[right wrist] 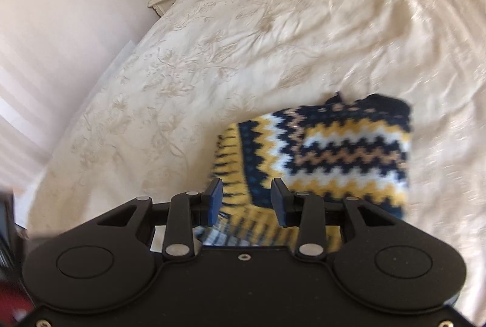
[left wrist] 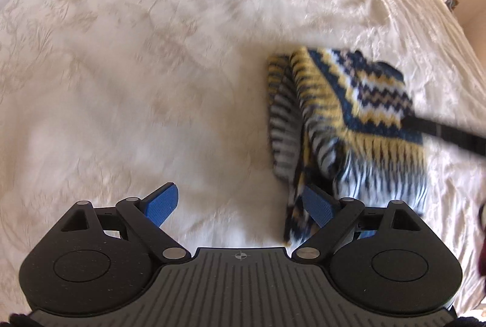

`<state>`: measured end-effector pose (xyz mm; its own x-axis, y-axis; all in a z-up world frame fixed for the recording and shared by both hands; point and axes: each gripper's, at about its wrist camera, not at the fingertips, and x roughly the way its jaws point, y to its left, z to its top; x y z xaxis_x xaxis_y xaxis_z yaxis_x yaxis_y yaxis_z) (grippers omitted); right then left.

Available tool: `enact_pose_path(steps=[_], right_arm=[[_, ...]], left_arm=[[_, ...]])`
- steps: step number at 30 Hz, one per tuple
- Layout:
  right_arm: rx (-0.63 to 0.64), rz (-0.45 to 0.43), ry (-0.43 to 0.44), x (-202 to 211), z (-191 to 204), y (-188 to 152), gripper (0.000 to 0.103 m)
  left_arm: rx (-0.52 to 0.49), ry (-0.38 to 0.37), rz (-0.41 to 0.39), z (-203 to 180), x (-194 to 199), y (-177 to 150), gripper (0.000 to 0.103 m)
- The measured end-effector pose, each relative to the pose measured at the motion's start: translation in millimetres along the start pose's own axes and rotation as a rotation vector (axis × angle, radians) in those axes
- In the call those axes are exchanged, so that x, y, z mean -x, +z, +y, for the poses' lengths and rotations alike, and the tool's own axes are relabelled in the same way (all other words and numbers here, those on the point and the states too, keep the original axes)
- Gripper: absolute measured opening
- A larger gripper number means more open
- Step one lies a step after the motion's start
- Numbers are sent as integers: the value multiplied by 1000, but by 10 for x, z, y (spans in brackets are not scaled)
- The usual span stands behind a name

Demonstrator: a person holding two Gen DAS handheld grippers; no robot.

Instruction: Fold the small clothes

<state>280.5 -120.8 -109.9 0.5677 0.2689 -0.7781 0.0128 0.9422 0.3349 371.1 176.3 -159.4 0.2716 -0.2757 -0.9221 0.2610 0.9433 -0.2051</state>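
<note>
Right wrist view showed the folded sweater just ahead of the right gripper, jaws parted, gripping nothing.

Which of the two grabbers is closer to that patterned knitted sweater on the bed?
The right. The right gripper hangs directly over the sweater, jaws apart with knit showing between them. The left gripper is open over bare bedspread, with the sweater off to its right side.
</note>
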Motion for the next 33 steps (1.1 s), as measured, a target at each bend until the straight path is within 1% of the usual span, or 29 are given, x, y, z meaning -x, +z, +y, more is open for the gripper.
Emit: enact_pose_path(steps=[1, 3, 5, 7, 11, 12, 13, 16, 18, 20, 21, 22, 23, 24, 25, 26, 27, 28, 29, 30, 31, 33], right_arm=[[32, -2, -18, 33, 1, -53, 56], [106, -3, -42, 59, 64, -179, 61], [200, -3, -62, 77, 182, -327, 61], [299, -1, -71, 80, 334, -494, 64], [494, -1, -81, 15, 643, -805, 66], [544, 1, -88, -15, 714, -868, 71], [592, 1, -89, -42, 781, -929, 72], [696, 0, -101, -127, 918, -1049, 72], [735, 6, -122, -191, 965, -1089, 72], [755, 17, -137, -250, 987, -1109, 72], [762, 21, -143, -270, 985, -1125, 71], [766, 24, -147, -284, 986, -1135, 71], [766, 26, -153, -293, 978, -1156, 70], [764, 27, -154, -294, 974, -1169, 68], [764, 27, -157, -292, 973, -1173, 66], [767, 25, -162, -287, 977, -1183, 66], [771, 21, -164, -283, 981, -1200, 66], [774, 19, -157, -271, 984, -1209, 62], [771, 19, -145, -259, 973, -1211, 56], [755, 27, -133, -247, 963, -1203, 27], [723, 36, -123, -234, 946, -1174, 5], [645, 21, -88, -157, 899, -1100, 3]], left_arm=[[-1, -10, -7, -17, -6, 91, 90], [3, -36, -14, -58, -29, 241, 90], [19, -83, -11, -124, -96, 386, 90], [38, -129, 1, -172, -164, 492, 90], [44, -203, 54, -319, -420, 635, 90], [44, -213, 69, -349, -485, 656, 90], [46, -220, 83, -376, -556, 675, 90], [57, -227, 115, -420, -725, 718, 89], [67, -235, 132, -433, -822, 750, 88], [72, -249, 153, -434, -909, 786, 81], [71, -256, 161, -442, -947, 794, 70], [71, -259, 167, -447, -983, 798, 63], [75, -261, 162, -443, -1005, 800, 61], [82, -261, 153, -432, -1016, 799, 56], [94, -268, 145, -418, -1022, 797, 47], [110, -286, 138, -402, -1021, 793, 40], [125, -294, 132, -388, -1012, 790, 30], [135, -288, 120, -380, -992, 783, 22], [128, -283, 101, -372, -950, 784, 18], [111, -282, 87, -385, -914, 786, 15], [90, -276, 69, -401, -865, 789, 13], [45, -272, 25, -429, -726, 802, 10]])
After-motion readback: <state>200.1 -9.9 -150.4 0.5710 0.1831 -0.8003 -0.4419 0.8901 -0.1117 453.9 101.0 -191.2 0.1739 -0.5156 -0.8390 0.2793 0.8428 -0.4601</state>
